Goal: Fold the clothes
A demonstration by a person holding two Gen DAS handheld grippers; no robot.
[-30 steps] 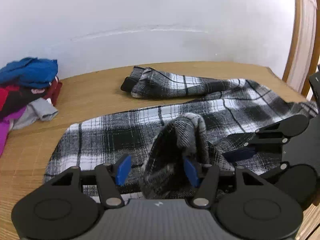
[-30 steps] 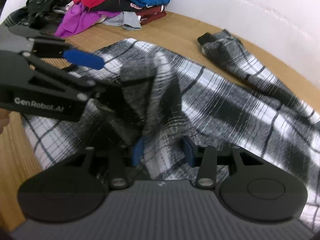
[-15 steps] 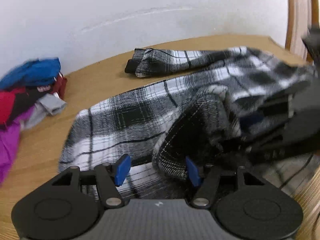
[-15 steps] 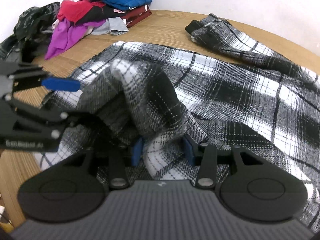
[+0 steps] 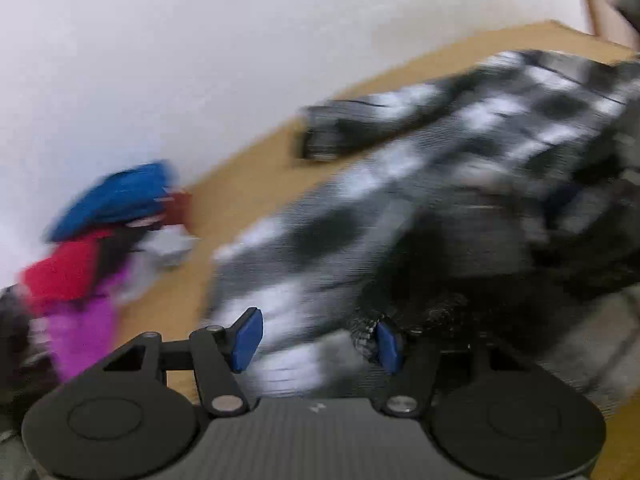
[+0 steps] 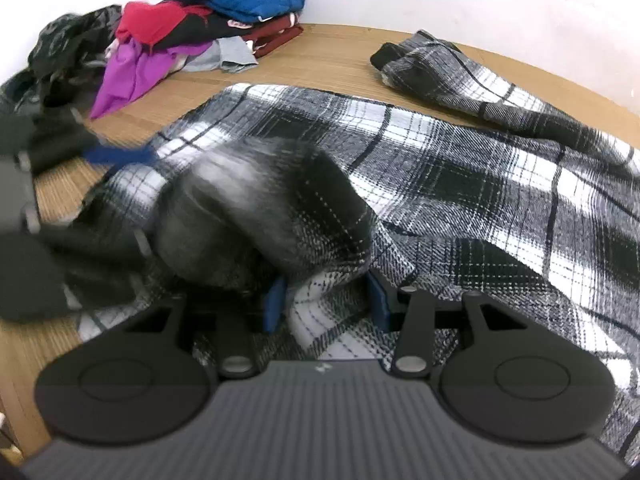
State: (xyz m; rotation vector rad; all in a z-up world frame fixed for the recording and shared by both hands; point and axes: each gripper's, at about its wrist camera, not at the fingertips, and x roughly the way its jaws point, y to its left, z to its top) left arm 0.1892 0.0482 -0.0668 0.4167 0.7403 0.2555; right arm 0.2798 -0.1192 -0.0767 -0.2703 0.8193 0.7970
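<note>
A black-and-white plaid shirt [image 5: 440,184] [image 6: 460,184] lies spread on the wooden table [image 6: 320,52]. One sleeve [image 6: 432,68] stretches toward the wall. My right gripper [image 6: 326,304] is shut on a bunched fold of the shirt, which rises in a hump [image 6: 260,208] just ahead of it. My left gripper [image 5: 318,340] has its jaws opening wide. Cloth brushes only its right pad [image 5: 388,346]; the left pad [image 5: 248,338] is free. The left wrist view is blurred by motion. The left gripper's blue pad [image 6: 116,156] shows as a smear at the shirt's left edge.
A pile of loose clothes [image 6: 208,28] [image 5: 100,240] in blue, red, purple, grey and dark camouflage sits at the table's far left against the white wall. Bare wood [image 5: 224,208] runs between the pile and the shirt.
The left gripper's jaws have spread and the sleeve fold they held has slipped to the right pad. Its view has tilted and blurred. The right gripper keeps its grip on the shirt.
</note>
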